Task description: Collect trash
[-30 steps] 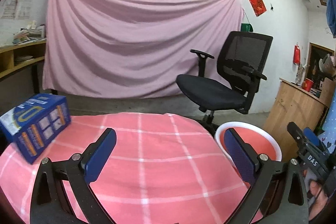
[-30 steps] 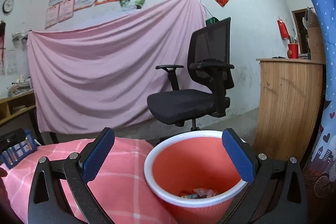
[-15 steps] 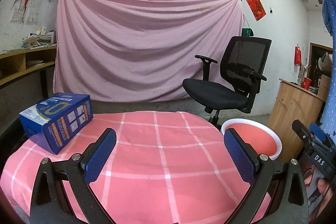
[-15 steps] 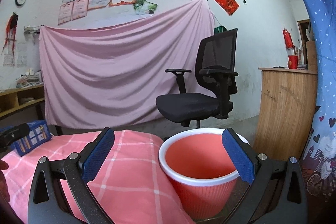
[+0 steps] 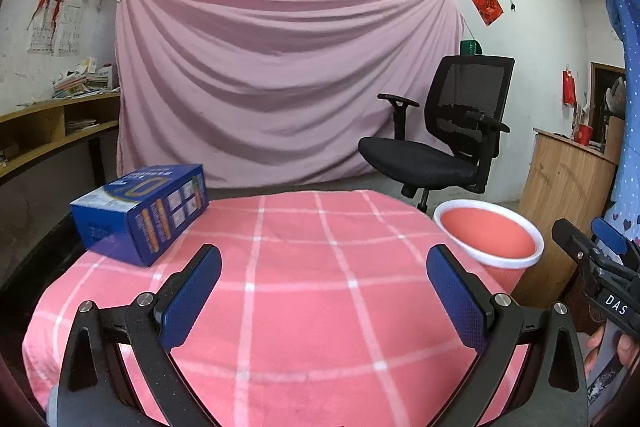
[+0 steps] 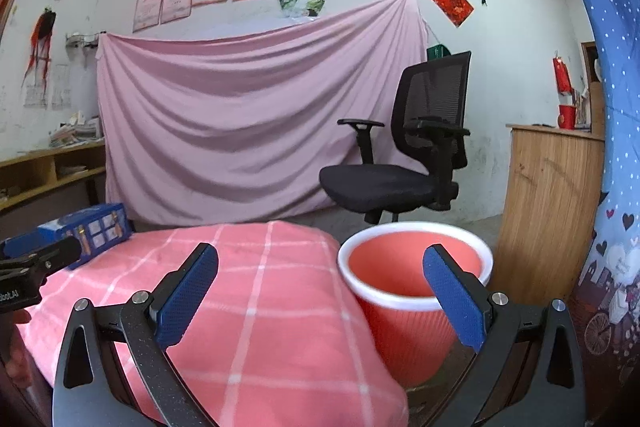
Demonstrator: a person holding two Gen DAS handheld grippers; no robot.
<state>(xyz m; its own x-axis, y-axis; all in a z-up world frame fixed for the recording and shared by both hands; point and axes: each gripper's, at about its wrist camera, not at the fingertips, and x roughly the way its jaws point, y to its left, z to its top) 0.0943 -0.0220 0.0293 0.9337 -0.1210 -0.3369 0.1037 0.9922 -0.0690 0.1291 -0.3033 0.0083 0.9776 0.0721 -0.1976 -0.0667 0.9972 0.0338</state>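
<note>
A coral bin with a white rim (image 5: 490, 237) (image 6: 414, 283) stands on the floor to the right of the round table under a pink checked cloth (image 5: 304, 267) (image 6: 256, 291); its inside is hidden from both views. My left gripper (image 5: 324, 291) hovers open above the cloth with nothing between its blue pads. The right gripper (image 6: 320, 287) is open too, held over the table's right edge with its right pad in front of the bin. No loose trash shows on the cloth.
A blue printed box (image 5: 140, 211) (image 6: 90, 229) lies at the table's left rear. Behind the table are a black office chair (image 5: 440, 143), a hanging pink sheet (image 5: 280, 83), a wooden counter (image 5: 568, 187) at the right and shelves (image 5: 44, 135) at the left.
Both cameras have pulled back and risen slightly. The bin's inside, with scraps seen a second ago in the right view, is now hidden. Both grippers stay open.
</note>
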